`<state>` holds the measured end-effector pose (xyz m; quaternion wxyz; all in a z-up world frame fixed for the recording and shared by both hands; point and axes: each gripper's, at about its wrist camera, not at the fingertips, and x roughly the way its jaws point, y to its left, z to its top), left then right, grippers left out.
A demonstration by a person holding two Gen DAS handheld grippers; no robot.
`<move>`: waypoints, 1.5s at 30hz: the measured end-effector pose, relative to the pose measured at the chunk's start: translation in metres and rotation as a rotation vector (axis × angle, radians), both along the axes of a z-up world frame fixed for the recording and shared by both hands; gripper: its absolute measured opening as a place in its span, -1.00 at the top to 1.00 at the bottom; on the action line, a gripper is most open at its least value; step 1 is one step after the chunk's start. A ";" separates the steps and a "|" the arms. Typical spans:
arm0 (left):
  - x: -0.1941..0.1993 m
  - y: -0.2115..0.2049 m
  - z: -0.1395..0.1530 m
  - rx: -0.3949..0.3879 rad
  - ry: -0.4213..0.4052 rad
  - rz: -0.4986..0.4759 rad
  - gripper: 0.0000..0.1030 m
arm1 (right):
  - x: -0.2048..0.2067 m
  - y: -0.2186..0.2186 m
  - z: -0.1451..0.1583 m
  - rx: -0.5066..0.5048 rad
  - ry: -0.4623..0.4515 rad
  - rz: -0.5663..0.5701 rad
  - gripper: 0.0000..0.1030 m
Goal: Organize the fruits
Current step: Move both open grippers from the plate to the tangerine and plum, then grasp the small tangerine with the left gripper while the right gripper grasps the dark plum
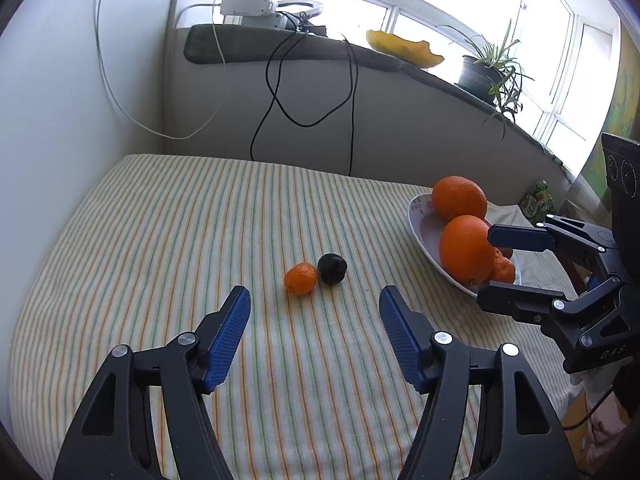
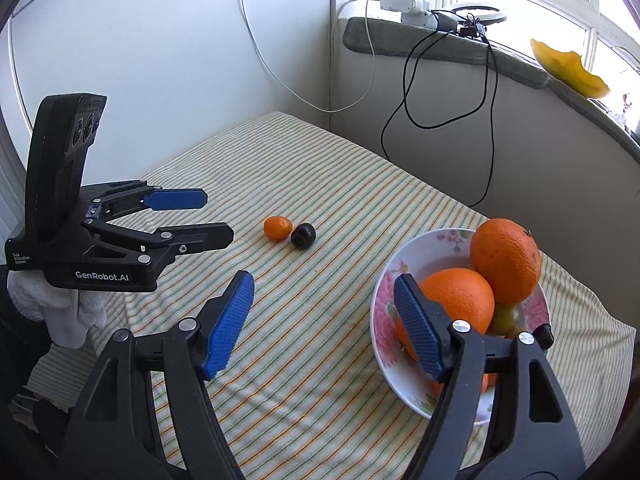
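Note:
A small mandarin (image 1: 301, 278) and a dark plum (image 1: 332, 269) lie side by side, touching, on the striped tablecloth just ahead of my left gripper (image 1: 314, 300), which is open and empty. A flowered bowl (image 1: 418, 216) at the right holds two large oranges (image 1: 467, 249) and smaller fruit. My right gripper (image 1: 486, 266) is open beside the bowl's near side. From the right wrist, my right gripper (image 2: 324, 284) is open and holds nothing, its right finger above the bowl (image 2: 380, 300) rim. The mandarin (image 2: 278, 227) and plum (image 2: 303, 235) lie farther ahead, near the open left gripper (image 2: 218, 218).
Black cables (image 1: 280, 92) and a white cable hang down the wall behind the table. The sill above carries a power strip (image 1: 244, 6), a yellow dish (image 1: 404, 50) and a potted plant (image 1: 486, 70). A wall bounds the table's left side. A gloved hand (image 2: 60, 304) holds the left gripper.

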<state>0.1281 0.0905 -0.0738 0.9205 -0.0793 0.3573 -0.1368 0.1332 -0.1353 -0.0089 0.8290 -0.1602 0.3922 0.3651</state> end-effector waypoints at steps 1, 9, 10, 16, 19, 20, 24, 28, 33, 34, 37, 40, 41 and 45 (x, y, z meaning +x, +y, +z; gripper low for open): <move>0.003 0.001 -0.002 -0.008 0.008 -0.007 -0.18 | 0.001 0.004 -0.002 -0.008 0.006 0.013 -0.28; 0.022 0.003 -0.015 -0.005 0.052 -0.052 0.07 | 0.014 0.040 -0.019 -0.088 0.040 0.101 0.11; 0.025 0.004 -0.016 -0.004 0.056 -0.053 0.10 | 0.016 0.045 -0.021 -0.102 0.039 0.113 0.13; 0.038 0.006 -0.021 -0.001 0.084 -0.076 0.21 | 0.027 0.071 -0.037 -0.192 0.029 0.160 0.29; 0.044 0.007 -0.024 -0.005 0.097 -0.081 0.27 | 0.031 0.079 -0.045 -0.225 0.030 0.173 0.33; 0.045 0.007 -0.024 -0.008 0.099 -0.083 0.28 | 0.032 0.081 -0.047 -0.232 0.032 0.176 0.33; 0.050 0.007 -0.027 -0.015 0.112 -0.096 0.37 | 0.033 0.091 -0.055 -0.269 0.016 0.191 0.35; 0.053 0.006 -0.028 -0.015 0.120 -0.108 0.41 | 0.036 0.097 -0.060 -0.294 0.016 0.203 0.39; 0.058 0.005 -0.032 -0.015 0.139 -0.124 0.43 | 0.040 0.100 -0.066 -0.317 0.019 0.200 0.40; 0.060 0.005 -0.034 -0.014 0.144 -0.129 0.44 | 0.039 0.100 -0.067 -0.322 0.016 0.200 0.40; 0.064 -0.001 -0.038 -0.001 0.157 -0.139 0.55 | 0.040 0.103 -0.070 -0.337 0.012 0.201 0.40; 0.063 -0.002 -0.038 0.006 0.147 -0.137 0.55 | 0.041 0.103 -0.072 -0.340 0.012 0.200 0.40; 0.062 -0.002 -0.037 0.007 0.144 -0.135 0.56 | 0.042 0.104 -0.072 -0.338 0.014 0.200 0.40; 0.063 0.000 -0.038 0.007 0.143 -0.125 0.56 | 0.044 0.108 -0.074 -0.336 0.016 0.210 0.40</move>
